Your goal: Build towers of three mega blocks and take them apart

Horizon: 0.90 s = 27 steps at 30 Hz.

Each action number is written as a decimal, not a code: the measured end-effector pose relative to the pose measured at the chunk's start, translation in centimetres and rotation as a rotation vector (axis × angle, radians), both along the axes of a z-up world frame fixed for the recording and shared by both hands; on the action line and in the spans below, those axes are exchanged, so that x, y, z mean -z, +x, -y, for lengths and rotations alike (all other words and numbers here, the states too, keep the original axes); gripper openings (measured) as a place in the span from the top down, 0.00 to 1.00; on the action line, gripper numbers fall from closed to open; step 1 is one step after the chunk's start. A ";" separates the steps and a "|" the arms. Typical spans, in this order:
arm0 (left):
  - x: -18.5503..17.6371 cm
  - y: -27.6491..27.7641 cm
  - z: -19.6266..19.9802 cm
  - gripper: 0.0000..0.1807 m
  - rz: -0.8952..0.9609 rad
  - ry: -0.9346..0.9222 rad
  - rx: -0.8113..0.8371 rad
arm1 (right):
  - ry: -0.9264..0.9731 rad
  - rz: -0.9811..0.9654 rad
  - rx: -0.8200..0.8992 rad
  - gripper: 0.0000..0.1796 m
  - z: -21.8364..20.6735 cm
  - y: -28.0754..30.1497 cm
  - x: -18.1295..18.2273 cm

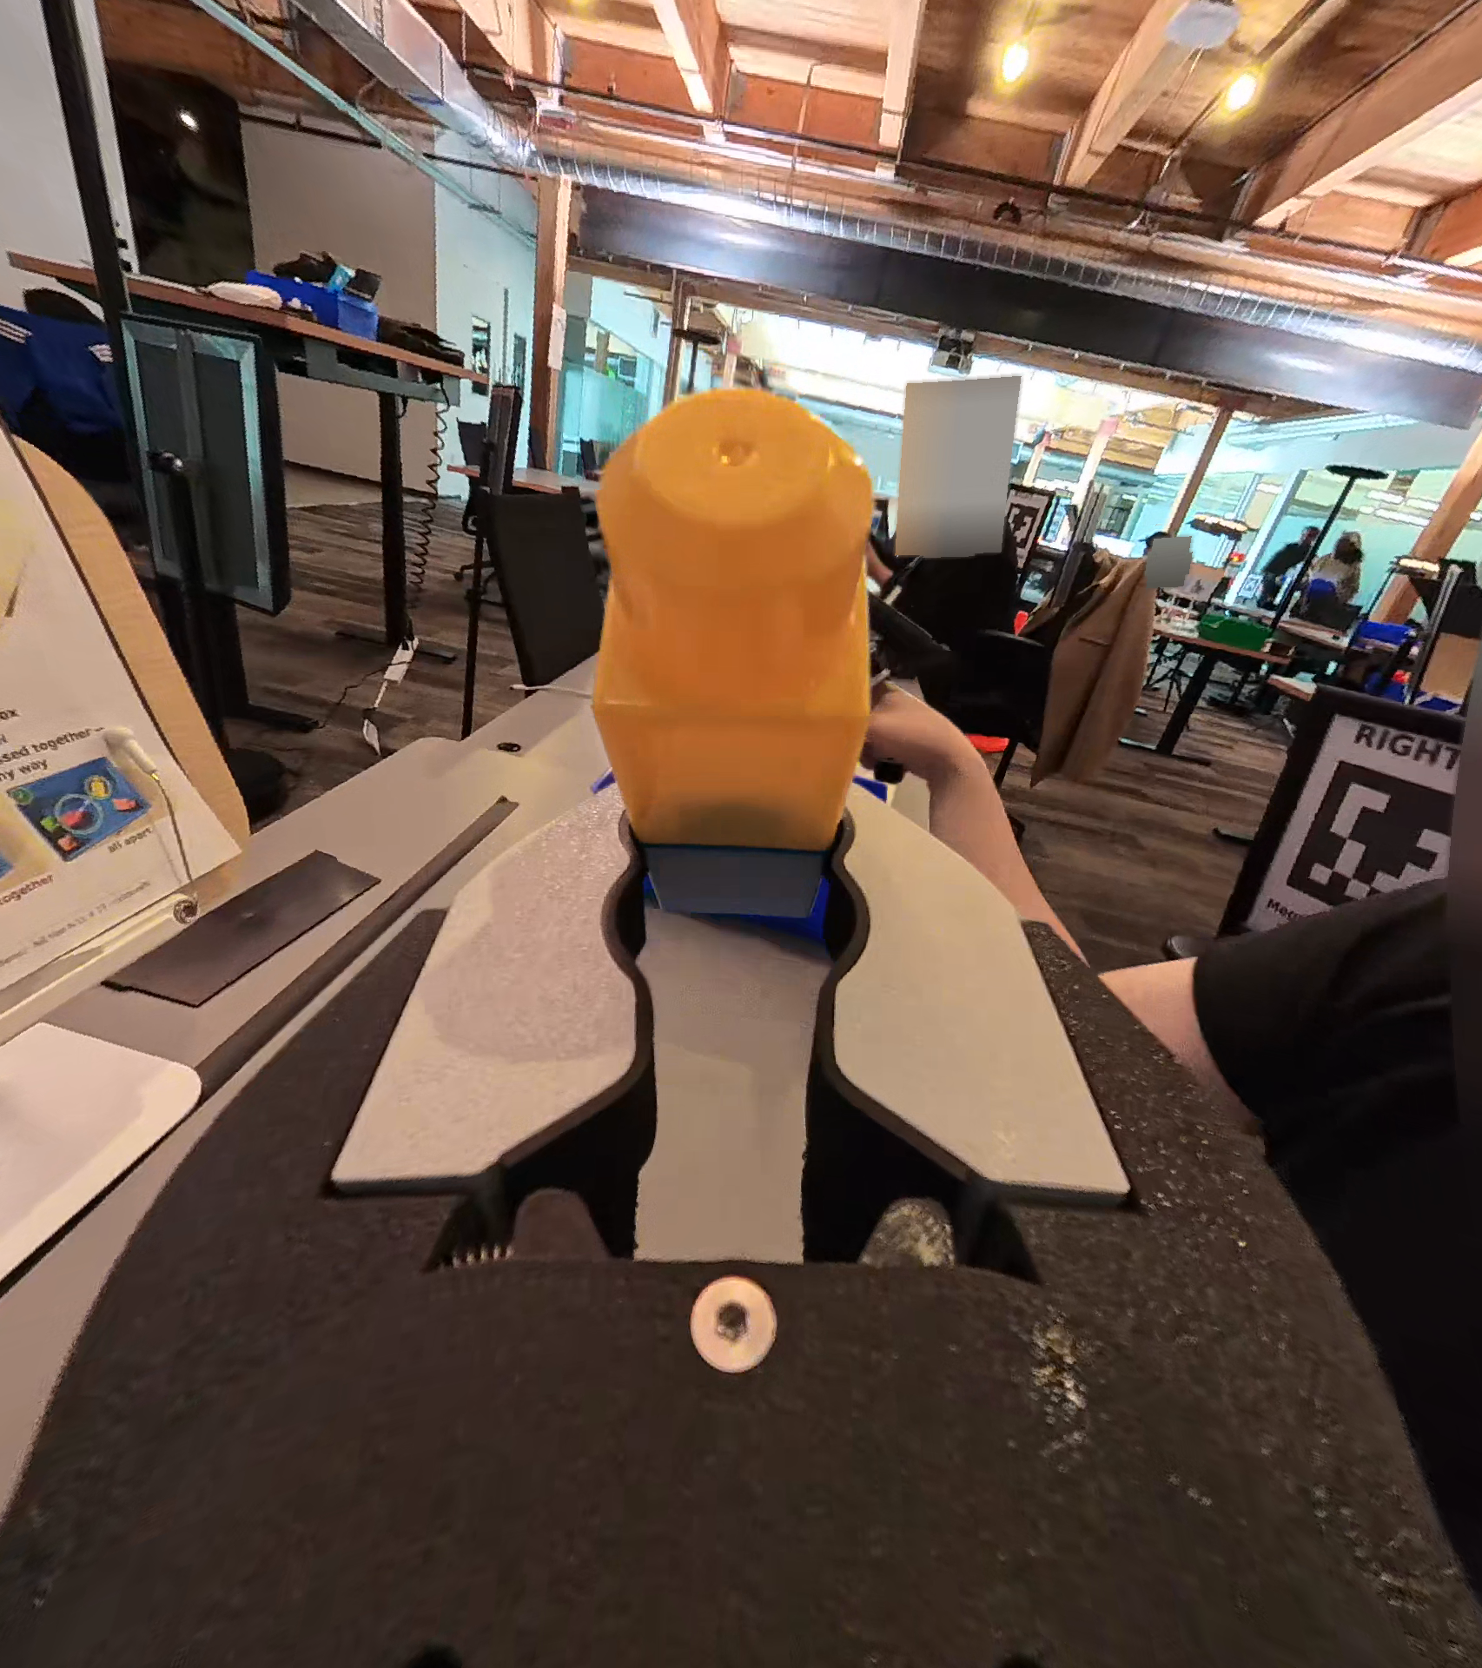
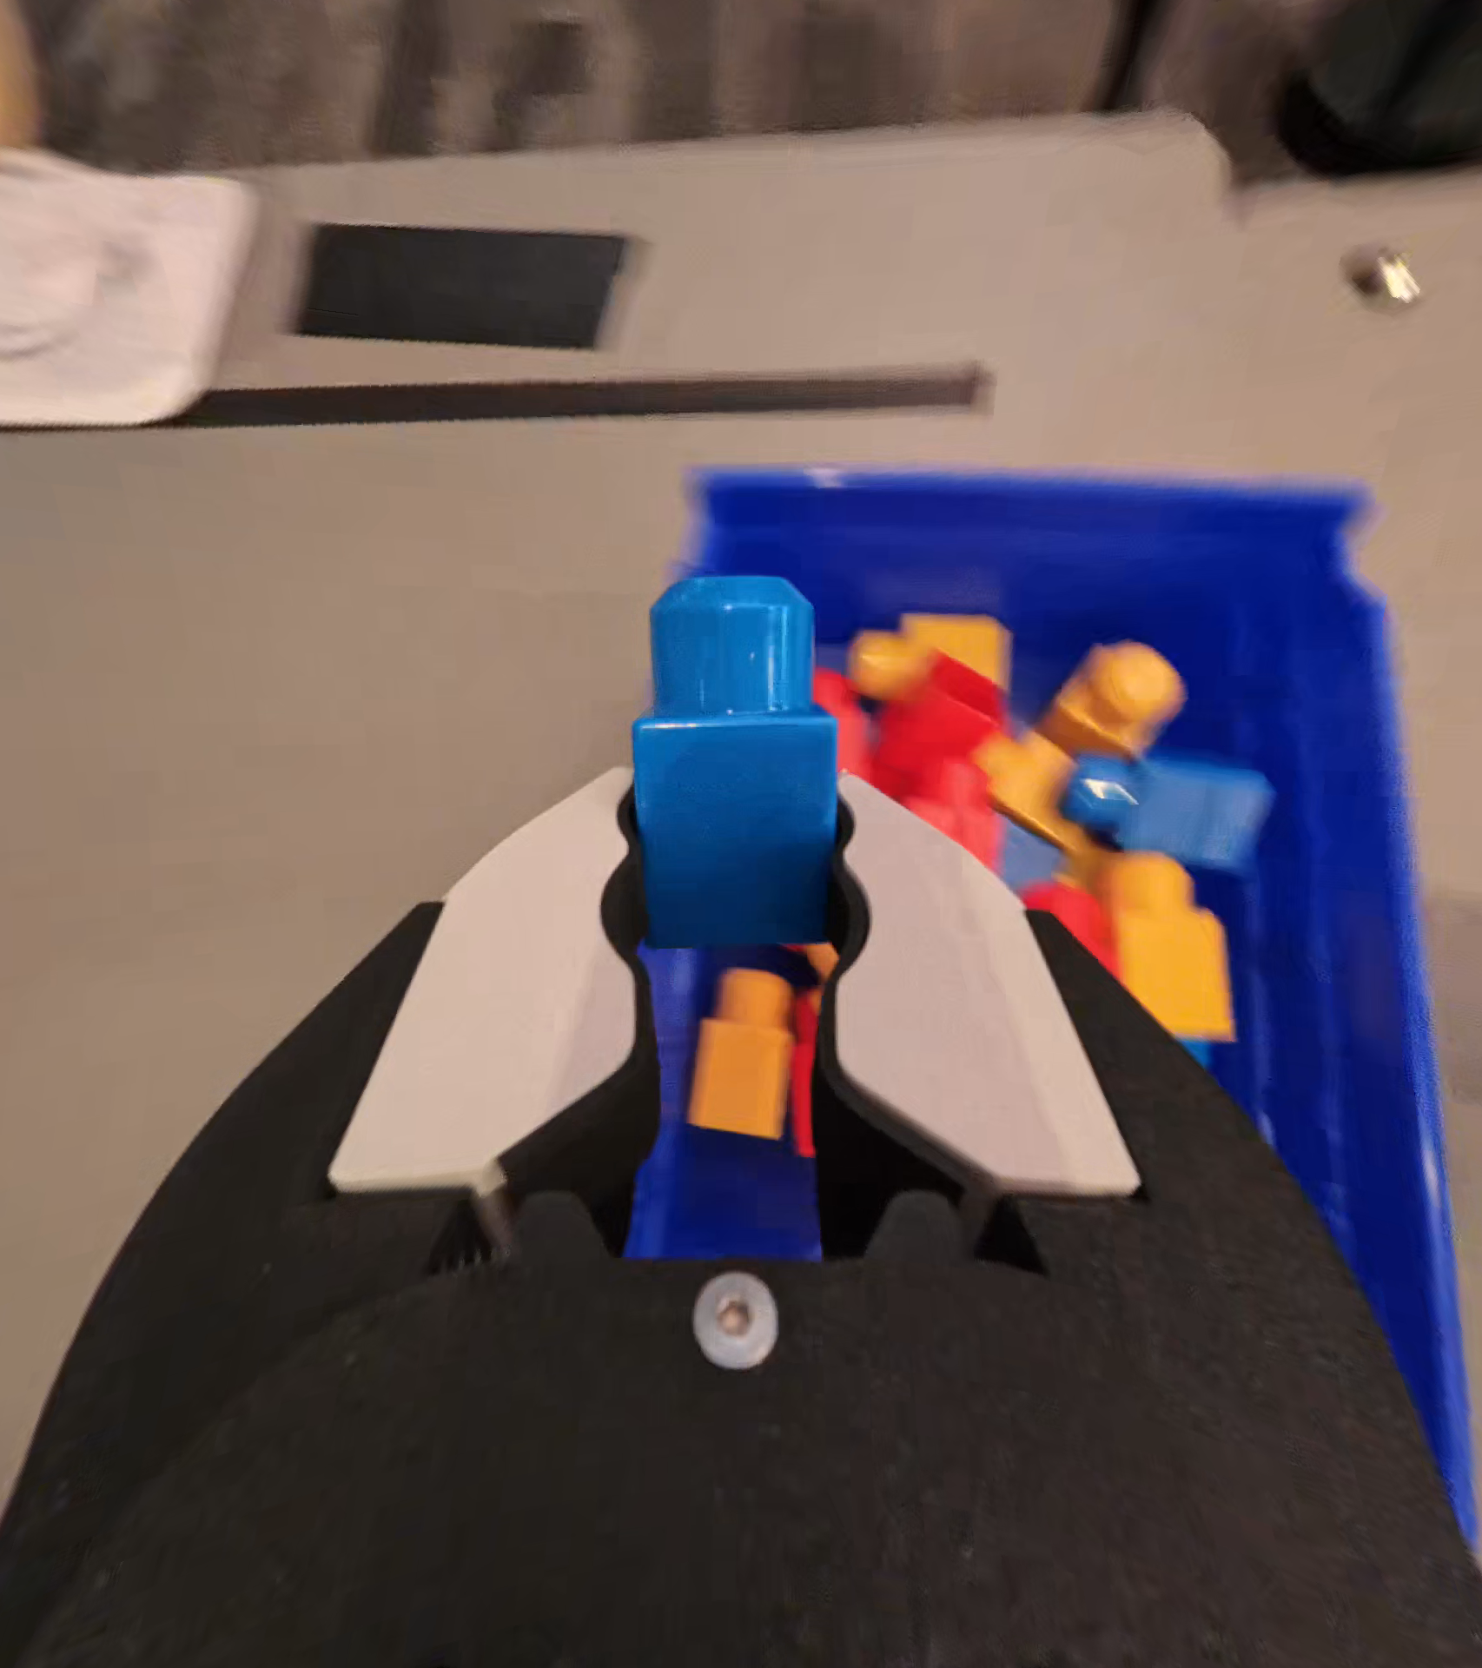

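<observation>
My left gripper (image 1: pixel 733 835) is shut on an orange mega block (image 1: pixel 728 623), held stud-forward and raised so it points across the room. A bit of a blue bin (image 1: pixel 742 916) shows under the block. My right gripper (image 2: pixel 736 853) is shut on a blue mega block (image 2: pixel 733 767), stud pointing away, held above the near left part of the blue bin (image 2: pixel 1315 812). The bin holds several loose red, orange and blue blocks (image 2: pixel 1035 767). The right wrist view is blurred by motion.
The grey table (image 2: pixel 268 722) carries a black rectangular pad (image 2: pixel 458 284) and a dark strip (image 2: pixel 584 393). An instruction sheet on a stand (image 1: pixel 6 722) stands at the left. A marker board (image 1: pixel 1351 812) stands at the right. A person's arm (image 1: pixel 972 812) reaches in from the right.
</observation>
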<state>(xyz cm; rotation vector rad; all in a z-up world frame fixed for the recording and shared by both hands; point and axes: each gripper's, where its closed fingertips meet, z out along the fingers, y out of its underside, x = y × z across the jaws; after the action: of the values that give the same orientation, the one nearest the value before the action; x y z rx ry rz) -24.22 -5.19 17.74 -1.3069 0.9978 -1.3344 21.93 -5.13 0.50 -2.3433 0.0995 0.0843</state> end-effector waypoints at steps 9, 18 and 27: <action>4.3 4.7 -0.6 0.80 -0.175 -0.049 0.018 | 0.072 0.019 0.199 0.59 -0.7 6.4 2.7; 10.4 10.7 1.6 0.80 -0.407 -0.071 0.161 | 0.713 -0.392 -0.845 0.67 -0.9 -23.1 -15.5; 11.3 11.3 2.6 0.80 -0.450 -0.056 0.200 | 0.437 -0.332 -1.225 0.63 0.1 -37.6 -9.5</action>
<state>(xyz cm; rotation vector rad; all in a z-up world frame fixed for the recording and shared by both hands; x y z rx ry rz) -12.88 -7.81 6.47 -1.6257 1.4370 -1.2459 -15.67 -5.27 10.01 -1.6202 -1.0791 0.9704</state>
